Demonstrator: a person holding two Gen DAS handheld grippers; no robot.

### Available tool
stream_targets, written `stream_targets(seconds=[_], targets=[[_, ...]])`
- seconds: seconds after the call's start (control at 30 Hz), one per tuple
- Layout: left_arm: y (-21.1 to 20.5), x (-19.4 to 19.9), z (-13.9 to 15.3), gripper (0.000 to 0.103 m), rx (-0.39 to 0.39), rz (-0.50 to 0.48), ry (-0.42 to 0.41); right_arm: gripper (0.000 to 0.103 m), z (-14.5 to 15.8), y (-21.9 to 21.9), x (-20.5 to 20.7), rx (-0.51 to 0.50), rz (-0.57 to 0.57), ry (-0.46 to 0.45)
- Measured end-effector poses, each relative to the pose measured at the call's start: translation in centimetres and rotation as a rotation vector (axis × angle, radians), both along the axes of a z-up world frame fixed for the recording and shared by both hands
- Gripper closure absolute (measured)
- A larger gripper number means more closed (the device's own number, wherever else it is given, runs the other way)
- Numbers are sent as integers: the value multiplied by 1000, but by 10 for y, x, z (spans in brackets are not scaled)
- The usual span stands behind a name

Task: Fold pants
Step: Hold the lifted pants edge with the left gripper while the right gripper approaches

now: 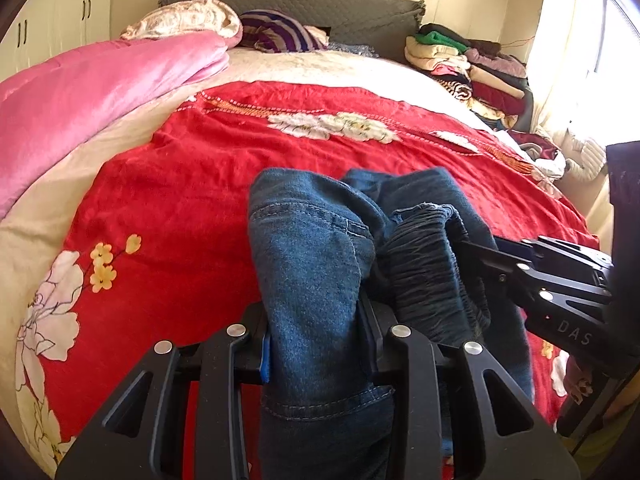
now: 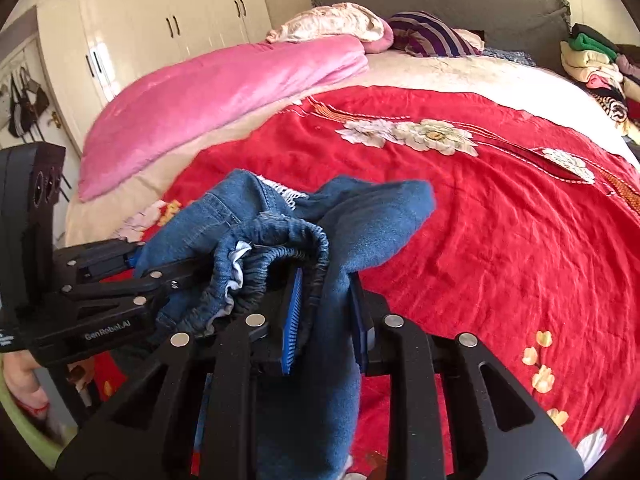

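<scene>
Both the left gripper [image 1: 320, 344] and right gripper [image 2: 326, 320] are clamped on the bunched pants [image 1: 320, 248], held above the near end of the red bedspread [image 1: 180, 184]; next, presumably, spread them flat there.

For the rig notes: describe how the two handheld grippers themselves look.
Both are matte black, angular frames with cut-out slots and round silver pins. The left gripper and right gripper carry blue ribbed pads inside the fingers. From the side, one body reads "DAS", the other "GenRobot.AI" in pale lettering. No cables or sleeves are visible.
</scene>
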State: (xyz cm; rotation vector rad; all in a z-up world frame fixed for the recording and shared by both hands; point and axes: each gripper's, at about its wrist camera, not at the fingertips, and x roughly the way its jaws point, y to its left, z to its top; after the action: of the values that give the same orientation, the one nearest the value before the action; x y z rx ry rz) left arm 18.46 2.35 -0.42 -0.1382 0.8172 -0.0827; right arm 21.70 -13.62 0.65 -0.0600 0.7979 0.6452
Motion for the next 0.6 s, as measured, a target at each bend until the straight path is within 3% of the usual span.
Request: stream_targets(seconds=[0.23, 0.6], targets=[[5, 2, -10, 65, -4, 11, 24, 71, -20, -3, 9, -59, -38, 49], [3, 0, -14, 59, 3, 11, 27, 61, -29, -5, 13, -92, -66, 72]])
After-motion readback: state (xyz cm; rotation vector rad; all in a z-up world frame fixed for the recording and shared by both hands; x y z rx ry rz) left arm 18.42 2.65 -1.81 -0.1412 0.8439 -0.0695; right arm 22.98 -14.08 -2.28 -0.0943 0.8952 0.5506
